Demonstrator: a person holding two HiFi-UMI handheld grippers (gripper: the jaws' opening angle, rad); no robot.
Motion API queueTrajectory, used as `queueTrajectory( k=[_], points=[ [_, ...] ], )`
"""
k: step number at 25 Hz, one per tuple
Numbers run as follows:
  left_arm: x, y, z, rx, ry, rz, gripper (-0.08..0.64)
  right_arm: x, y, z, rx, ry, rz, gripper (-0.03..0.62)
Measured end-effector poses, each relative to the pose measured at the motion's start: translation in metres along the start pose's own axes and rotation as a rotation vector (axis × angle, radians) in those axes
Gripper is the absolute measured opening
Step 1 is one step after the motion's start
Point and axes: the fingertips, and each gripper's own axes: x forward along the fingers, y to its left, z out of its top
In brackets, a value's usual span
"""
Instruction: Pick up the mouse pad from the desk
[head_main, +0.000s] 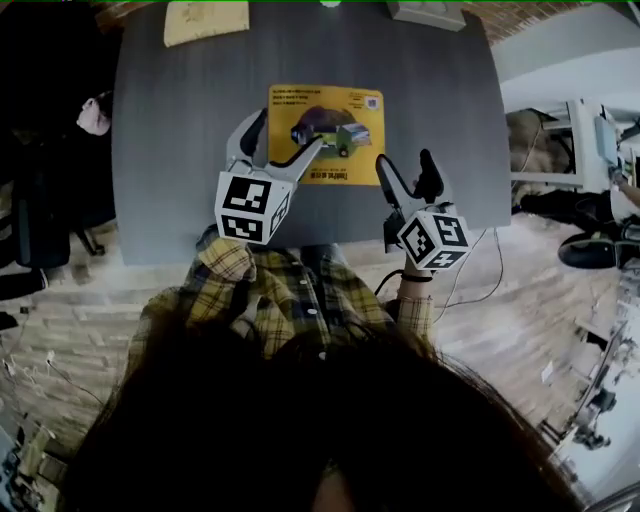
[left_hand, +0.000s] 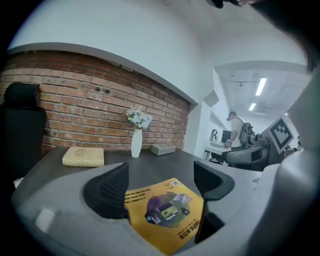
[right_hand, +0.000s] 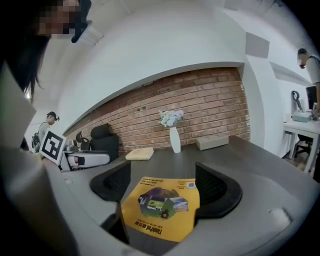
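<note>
A yellow mouse pad (head_main: 326, 134) printed with a picture lies flat in the middle of the dark grey desk (head_main: 170, 130). My left gripper (head_main: 280, 142) hangs open over the pad's near left part; one fingertip overlaps its near edge. My right gripper (head_main: 406, 172) stands open just off the pad's near right corner, with nothing in it. In the left gripper view the mouse pad (left_hand: 165, 212) shows between the spread jaws of that gripper (left_hand: 162, 185). The right gripper view frames the mouse pad (right_hand: 162, 205) the same way, between the wide jaws of the right gripper (right_hand: 165, 186).
A cream book (head_main: 205, 20) lies at the desk's far left and a grey box (head_main: 427, 12) at the far right. A white vase with flowers (left_hand: 136, 142) stands by the brick wall. A black chair (head_main: 40, 210) is left of the desk.
</note>
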Motion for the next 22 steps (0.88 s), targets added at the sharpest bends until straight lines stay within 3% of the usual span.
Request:
queueTrajectory(
  k=[6, 12, 16, 22],
  points=[
    [0.004, -0.006, 0.011, -0.012, -0.055, 0.174, 0.405, 0.030, -0.017, 0.017, -0.065, 0.024, 0.180, 0.382],
    [0.000, -0.008, 0.009, -0.027, -0.063, 0.307, 0.405, 0.045, -0.028, 0.023, -0.094, 0.039, 0.293, 0.382],
    [0.001, -0.003, 0.007, -0.034, -0.053, 0.350, 0.405, 0.055, -0.031, 0.022, -0.089, 0.047, 0.331, 0.382],
    [0.006, 0.007, 0.005, -0.037, -0.030, 0.356, 0.405, 0.067, -0.028, 0.020, -0.076, 0.061, 0.345, 0.382]
  ],
)
